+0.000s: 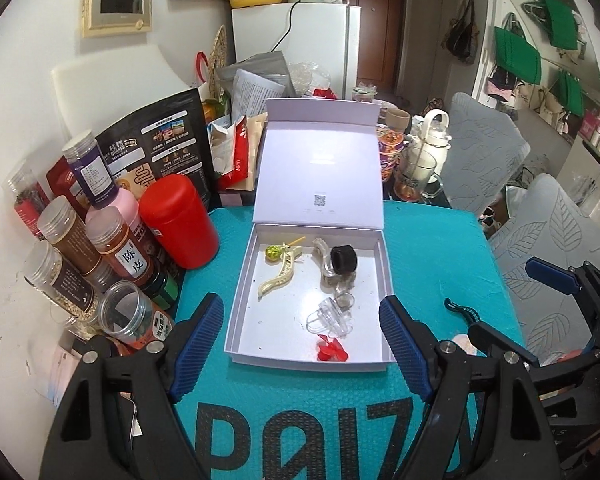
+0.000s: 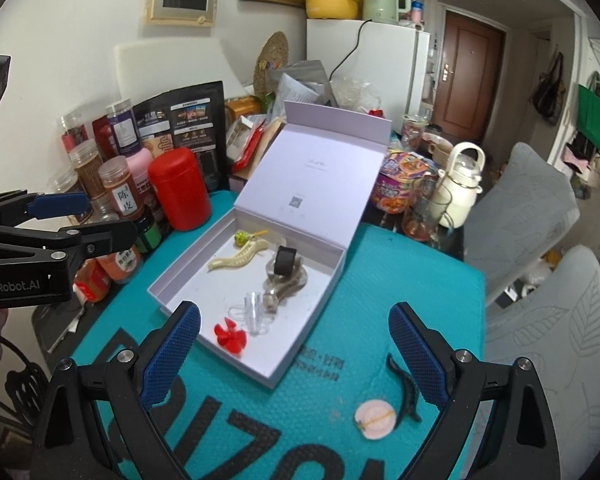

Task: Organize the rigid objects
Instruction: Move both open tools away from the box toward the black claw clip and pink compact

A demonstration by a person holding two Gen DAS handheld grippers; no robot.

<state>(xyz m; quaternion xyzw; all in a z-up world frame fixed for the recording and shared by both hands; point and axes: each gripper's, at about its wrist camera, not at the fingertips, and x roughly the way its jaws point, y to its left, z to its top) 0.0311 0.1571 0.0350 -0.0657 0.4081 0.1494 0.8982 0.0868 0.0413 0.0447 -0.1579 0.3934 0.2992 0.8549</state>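
An open white box (image 1: 236, 320) (image 2: 292, 364) sits on the teal mat. Inside lie a cream hair claw (image 1: 278, 278) (image 2: 238, 259), a green-yellow clip (image 1: 273, 254), a black ring (image 1: 343, 259) (image 2: 285, 262), a smoky clear claw (image 1: 324, 268), a clear clip (image 1: 330, 316) (image 2: 254, 312) and a red flower clip (image 1: 332, 352) (image 2: 230, 336). Outside it, a black hair claw (image 2: 404, 388) and a pink round piece (image 2: 374, 418) lie on the mat. My left gripper (image 1: 302, 344) is open and empty before the box. My right gripper (image 2: 294, 354) is open and empty over the box's near corner.
Spice jars (image 1: 118, 248), a red canister (image 1: 178, 220) (image 2: 180, 190) and a black pouch (image 1: 160, 148) crowd the left. A glass mug (image 1: 414, 174), white kettle (image 2: 462, 184) and noodle cup (image 2: 402, 184) stand behind right. Grey chairs (image 2: 540, 340) are at right.
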